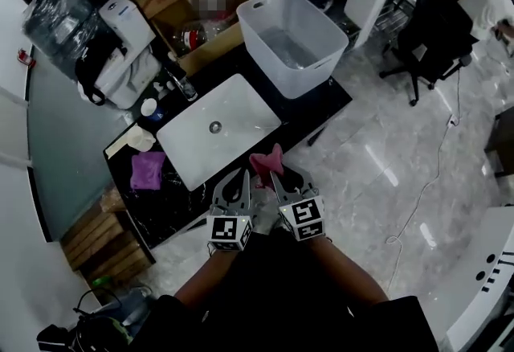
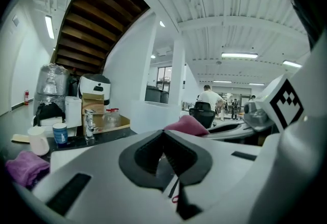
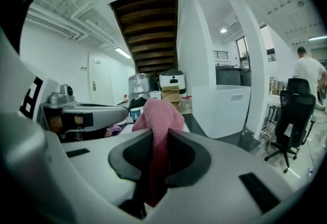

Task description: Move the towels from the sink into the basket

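Jaws of my right gripper pinch the pink towel lengthwise, its bunched end pointing toward the sink; on my left gripper they are pressed together, empty.

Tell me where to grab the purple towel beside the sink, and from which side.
Pinch a raised fold near the middle of the purple towel, coming from above. It lies in a crumpled heap on the black counter, so its folds stand up while its edges hug the surface.
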`<control>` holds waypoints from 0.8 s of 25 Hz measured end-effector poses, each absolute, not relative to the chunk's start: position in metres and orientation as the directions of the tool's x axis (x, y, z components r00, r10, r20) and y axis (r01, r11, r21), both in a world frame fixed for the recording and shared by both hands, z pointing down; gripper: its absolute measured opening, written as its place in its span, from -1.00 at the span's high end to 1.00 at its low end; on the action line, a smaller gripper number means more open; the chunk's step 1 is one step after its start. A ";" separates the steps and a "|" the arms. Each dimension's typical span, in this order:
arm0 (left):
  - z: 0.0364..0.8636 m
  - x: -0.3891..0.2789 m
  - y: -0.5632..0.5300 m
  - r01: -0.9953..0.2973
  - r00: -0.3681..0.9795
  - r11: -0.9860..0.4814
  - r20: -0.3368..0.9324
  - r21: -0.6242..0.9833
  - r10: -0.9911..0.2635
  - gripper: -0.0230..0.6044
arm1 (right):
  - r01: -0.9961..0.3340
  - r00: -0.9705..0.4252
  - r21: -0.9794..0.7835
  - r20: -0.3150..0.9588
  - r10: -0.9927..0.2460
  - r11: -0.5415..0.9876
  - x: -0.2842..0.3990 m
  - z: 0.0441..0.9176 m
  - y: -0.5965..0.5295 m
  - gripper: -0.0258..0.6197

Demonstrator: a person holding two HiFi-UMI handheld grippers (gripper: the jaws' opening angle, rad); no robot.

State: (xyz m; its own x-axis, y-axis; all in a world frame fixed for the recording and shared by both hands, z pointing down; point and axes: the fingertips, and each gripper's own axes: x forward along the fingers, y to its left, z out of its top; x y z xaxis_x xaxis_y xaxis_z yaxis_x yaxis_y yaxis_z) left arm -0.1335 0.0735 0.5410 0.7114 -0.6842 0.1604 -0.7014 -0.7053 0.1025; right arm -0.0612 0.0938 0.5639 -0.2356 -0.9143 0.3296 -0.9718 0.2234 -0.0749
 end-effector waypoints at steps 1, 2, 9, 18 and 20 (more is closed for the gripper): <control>0.542 -0.123 0.077 -0.692 0.720 -0.715 0.160 0.098 -0.675 0.89 | -0.975 -0.223 -0.076 0.320 -0.921 0.210 -0.051 0.562 0.098 0.70; 0.543 -0.112 0.080 -0.683 0.728 -0.724 0.161 0.093 -0.666 0.89 | -0.977 -0.212 -0.081 0.317 -0.924 0.196 -0.041 0.562 0.102 0.69; 0.540 -0.040 0.073 -0.621 0.779 -0.779 0.178 0.089 -0.601 0.89 | -0.990 -0.125 -0.100 0.336 -0.933 0.096 0.031 0.560 0.102 0.69; 0.542 0.026 0.043 -0.572 0.812 -0.816 0.202 0.083 -0.548 0.89 | -0.991 -0.088 -0.121 0.300 -0.950 0.054 0.091 0.550 0.071 0.69; 0.538 0.041 0.031 -0.580 0.810 -0.805 0.192 0.123 -0.554 0.89 | -0.991 -0.088 -0.119 0.289 -0.953 0.056 0.107 0.542 0.060 0.70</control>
